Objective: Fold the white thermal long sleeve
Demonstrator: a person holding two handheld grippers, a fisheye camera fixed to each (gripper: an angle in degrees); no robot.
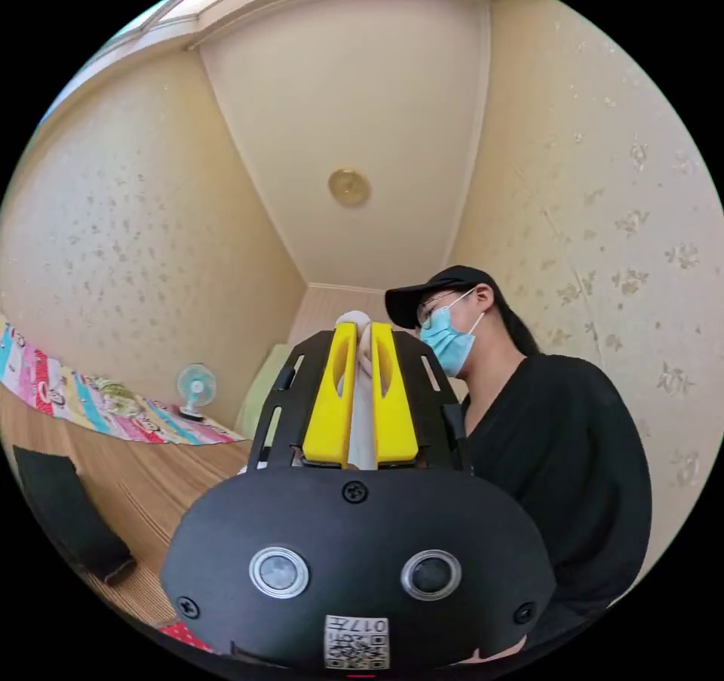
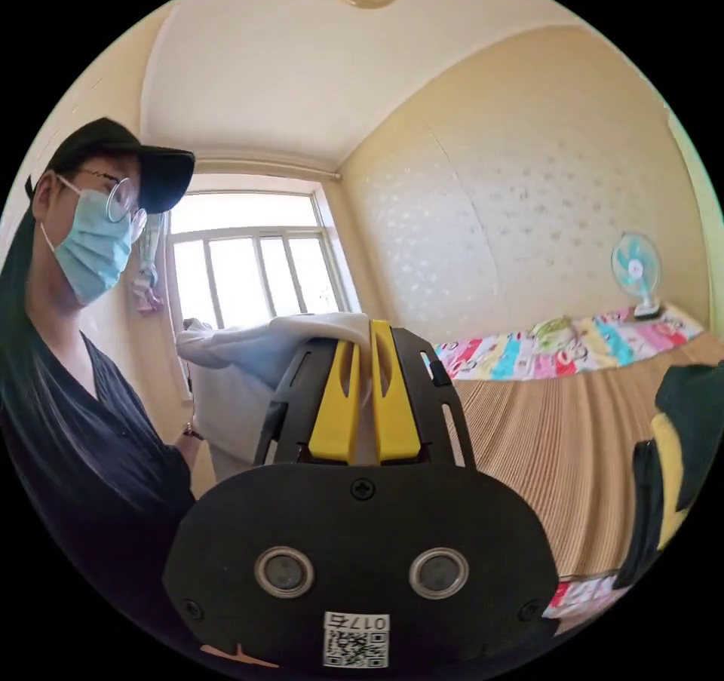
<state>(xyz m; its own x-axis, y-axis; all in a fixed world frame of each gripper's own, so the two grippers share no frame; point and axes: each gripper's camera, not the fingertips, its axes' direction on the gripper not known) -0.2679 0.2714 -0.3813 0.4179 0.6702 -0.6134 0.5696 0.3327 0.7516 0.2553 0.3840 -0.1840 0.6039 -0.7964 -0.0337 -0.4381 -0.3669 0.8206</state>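
In the left gripper view, my left gripper [image 1: 363,332] points up toward the ceiling, its yellow jaws shut on a strip of the white thermal long sleeve [image 1: 362,417] that runs down between them. In the right gripper view, my right gripper [image 2: 369,332] is shut on another part of the white thermal long sleeve [image 2: 249,360], which bunches and hangs to the left of the jaws, in front of the window. Both grippers hold the garment up in the air, close to the person's chest.
A person in a black top [image 1: 562,455] stands close beside the grippers. A wooden-slat surface [image 2: 543,440] with a colourful cloth [image 2: 558,349] and a small fan [image 2: 637,270] lies along the wall. Dark items [image 1: 64,515] lie on the slats.
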